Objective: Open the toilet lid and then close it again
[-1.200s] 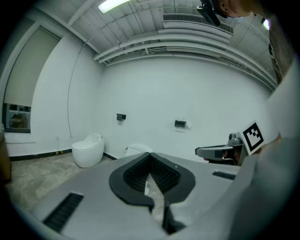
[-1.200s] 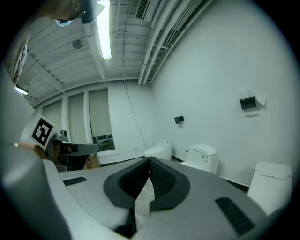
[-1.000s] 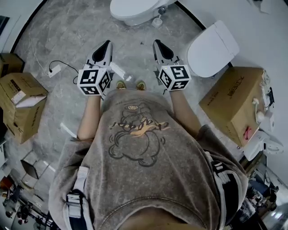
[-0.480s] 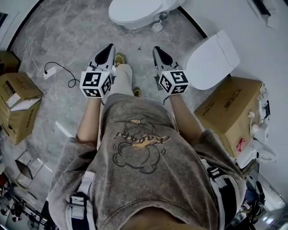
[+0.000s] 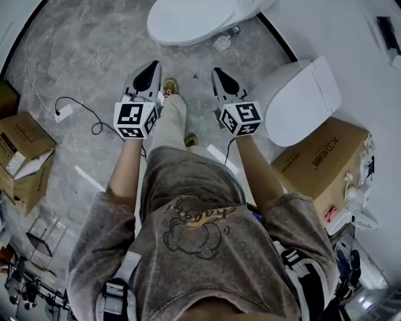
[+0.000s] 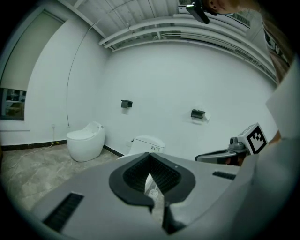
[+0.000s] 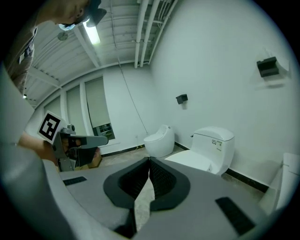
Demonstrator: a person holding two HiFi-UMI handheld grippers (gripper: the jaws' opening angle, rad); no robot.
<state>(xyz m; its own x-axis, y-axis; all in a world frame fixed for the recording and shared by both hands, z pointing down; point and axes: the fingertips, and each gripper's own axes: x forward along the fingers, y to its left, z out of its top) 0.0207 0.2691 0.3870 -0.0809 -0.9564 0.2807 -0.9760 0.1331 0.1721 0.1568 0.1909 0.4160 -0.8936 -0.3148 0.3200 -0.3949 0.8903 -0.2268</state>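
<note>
Approach step: neither tool is at a lid yet. Your left tool (image 5: 150, 68) and right tool (image 5: 218, 75) are both closed tip to tip with nothing in them, held out level side by side over the floor (image 5: 94, 50).

There are two toilets. The square-tanked toilet (image 5: 299, 103) is just right of your right tool with its lid (image 5: 310, 88) down. The round toilet (image 5: 188, 19) is ahead, well apart, also with its lid down. I cannot tell which one you mean; the near one is the likely pick.

- Face the bowl front, not its side.
- Closed tips should do: hook one under the lid's front lip, or open slightly to pinch the edge.
- Swing the lid up round the hinge and rest it on the tank gently.
- Lower it under control, no drop.
- Watch the cardboard box (image 5: 319, 163) beside the near toilet.
</note>
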